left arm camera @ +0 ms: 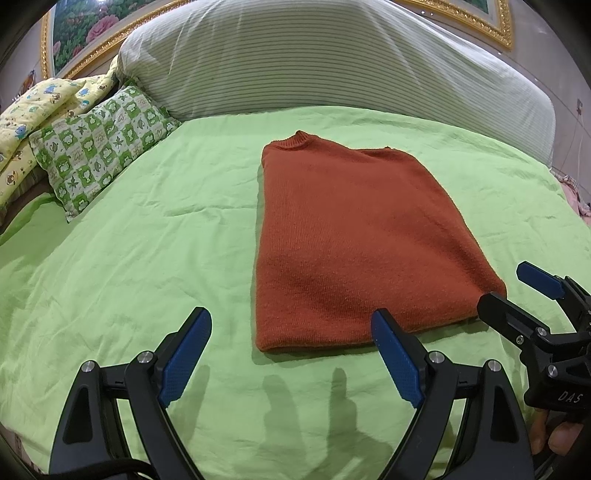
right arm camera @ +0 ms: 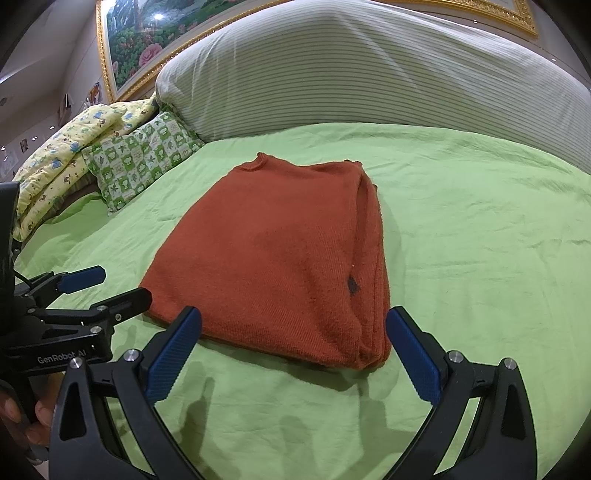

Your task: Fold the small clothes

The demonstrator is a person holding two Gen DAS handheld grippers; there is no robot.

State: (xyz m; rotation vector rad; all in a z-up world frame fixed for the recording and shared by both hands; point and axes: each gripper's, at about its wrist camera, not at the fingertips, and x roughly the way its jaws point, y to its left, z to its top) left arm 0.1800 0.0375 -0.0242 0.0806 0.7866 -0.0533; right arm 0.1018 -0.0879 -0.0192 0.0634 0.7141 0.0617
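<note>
A rust-orange knit sweater (left arm camera: 354, 236) lies flat on the green bedsheet (left arm camera: 147, 258), folded lengthwise with its collar at the far end. It also shows in the right wrist view (right arm camera: 280, 254), with stacked layers along its right edge and a small dark spot near the hem. My left gripper (left arm camera: 291, 347) is open and empty, just short of the hem's left part. My right gripper (right arm camera: 293, 347) is open and empty, just short of the hem's right corner. Each gripper shows in the other's view, the right gripper (left arm camera: 517, 291) and the left gripper (right arm camera: 110, 284), both open.
A large striped grey-white pillow (left arm camera: 332, 62) lies across the far end of the bed. A green patterned pillow (left arm camera: 99, 147) and a yellow cartoon quilt (left arm camera: 40, 110) sit at the far left. A gold-framed floral painting (right arm camera: 147, 33) hangs behind.
</note>
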